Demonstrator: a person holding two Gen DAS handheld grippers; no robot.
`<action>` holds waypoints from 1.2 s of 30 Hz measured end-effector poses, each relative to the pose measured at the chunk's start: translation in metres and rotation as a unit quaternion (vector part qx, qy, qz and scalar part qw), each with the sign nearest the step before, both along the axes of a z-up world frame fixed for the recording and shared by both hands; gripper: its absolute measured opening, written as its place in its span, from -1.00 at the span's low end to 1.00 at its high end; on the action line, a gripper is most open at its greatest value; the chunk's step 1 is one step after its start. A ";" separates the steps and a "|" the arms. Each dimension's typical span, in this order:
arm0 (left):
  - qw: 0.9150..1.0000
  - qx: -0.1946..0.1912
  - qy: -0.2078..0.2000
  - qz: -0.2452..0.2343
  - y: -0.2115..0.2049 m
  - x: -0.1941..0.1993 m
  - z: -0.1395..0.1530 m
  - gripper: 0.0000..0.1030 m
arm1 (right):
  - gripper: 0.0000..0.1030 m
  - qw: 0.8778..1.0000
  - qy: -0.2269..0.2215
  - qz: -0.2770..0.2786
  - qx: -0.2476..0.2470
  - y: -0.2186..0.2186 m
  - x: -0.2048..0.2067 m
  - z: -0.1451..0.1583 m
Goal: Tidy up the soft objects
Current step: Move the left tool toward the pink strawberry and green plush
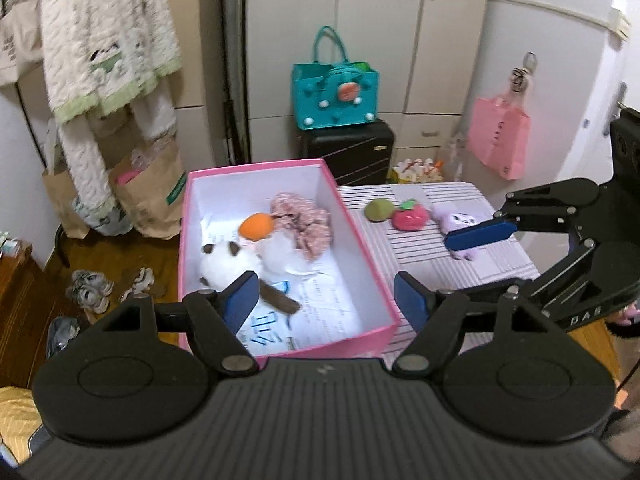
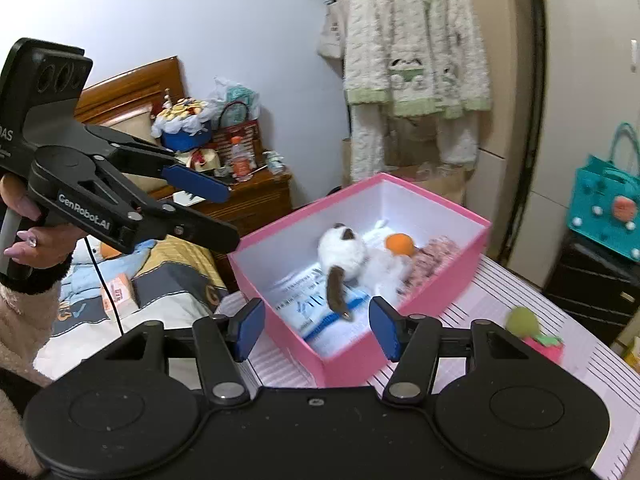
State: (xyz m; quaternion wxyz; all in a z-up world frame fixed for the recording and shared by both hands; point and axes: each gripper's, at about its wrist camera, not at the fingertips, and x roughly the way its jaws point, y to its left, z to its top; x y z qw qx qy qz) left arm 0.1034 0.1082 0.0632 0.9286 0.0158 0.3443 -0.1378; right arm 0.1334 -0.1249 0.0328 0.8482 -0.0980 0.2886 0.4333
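Left wrist view: the left gripper (image 1: 324,300) hangs over the near end of the pink box (image 1: 390,276), jaws apart and empty. Ahead of its fingertips, inside the box, lie a white-and-brown plush (image 1: 228,264), an orange ball (image 1: 256,226) and a pink scrunchie (image 1: 304,224). Off to its right — on the striped cloth (image 1: 440,256) — sit a green ball (image 1: 379,210), a red strawberry plush (image 1: 409,216) and a lilac plush (image 1: 460,220). The right gripper (image 2: 316,330) is also spread, nothing between its pads.
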 end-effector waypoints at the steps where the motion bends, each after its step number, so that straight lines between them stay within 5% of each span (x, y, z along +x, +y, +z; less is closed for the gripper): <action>1: 1.000 0.001 -0.001 -0.004 -0.004 -0.002 0.001 0.46 | 0.23 1.000 -0.002 -0.005 -0.001 -0.006 -0.002 0.001; 21: 0.992 0.015 -0.001 -0.122 -0.111 -0.001 -0.006 0.47 | 0.48 0.994 -0.017 -0.106 0.006 -0.121 -0.020 -0.022; 36: 0.996 -0.019 -0.015 -0.082 -0.171 0.051 -0.026 0.47 | 0.57 0.993 -0.047 -0.105 0.001 -0.157 0.048 -0.055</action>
